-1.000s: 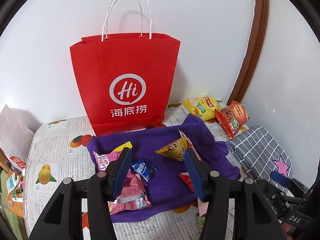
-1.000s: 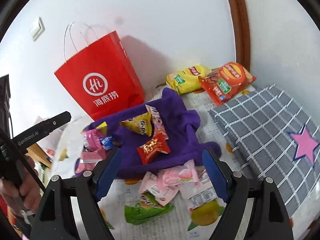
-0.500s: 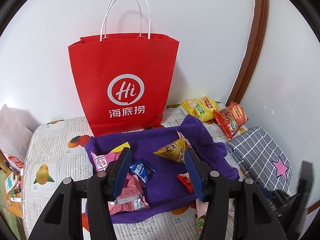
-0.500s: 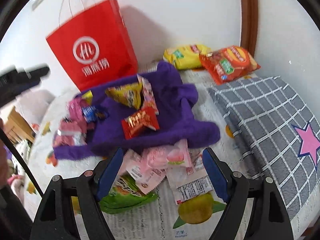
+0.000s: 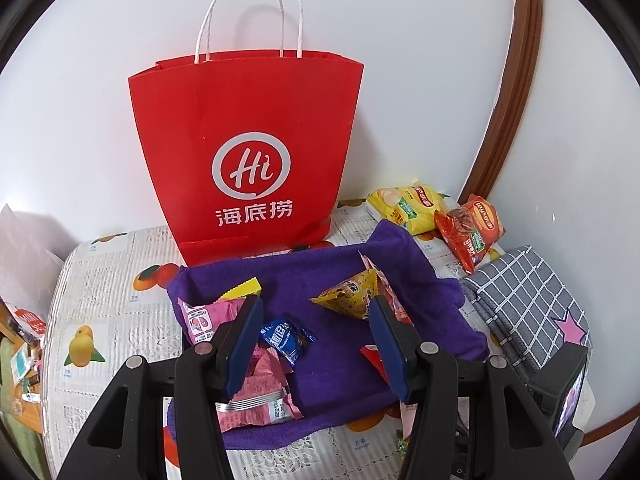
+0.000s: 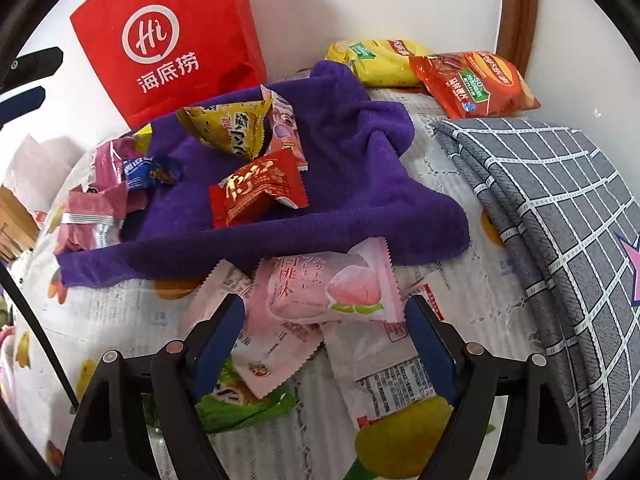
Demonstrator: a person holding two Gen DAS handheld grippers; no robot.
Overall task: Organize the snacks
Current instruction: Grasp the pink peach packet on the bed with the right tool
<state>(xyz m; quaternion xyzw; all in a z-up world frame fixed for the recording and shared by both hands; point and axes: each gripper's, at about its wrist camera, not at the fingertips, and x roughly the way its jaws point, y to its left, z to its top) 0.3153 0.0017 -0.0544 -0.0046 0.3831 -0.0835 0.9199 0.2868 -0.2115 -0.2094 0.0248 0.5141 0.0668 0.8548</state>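
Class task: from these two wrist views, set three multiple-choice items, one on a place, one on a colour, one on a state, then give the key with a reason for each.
1. Where does the red snack packet lie?
A. on the purple towel
B. on the checked cloth
C. inside the red paper bag

2. What colour is the chip bag nearest the wall, beside the orange-red chip bag?
A. green
B. yellow
C. blue

3. How is the right tool at this moment?
A. clamped on the peach packet
B. clamped on the towel's edge
C. open, with its blue pads either side of the peach packet

Key:
1 A: the packet rests on the towel's purple pile.
2 B: its wrapper is yellow.
3 C: both pads stand clear of the packet's edges.
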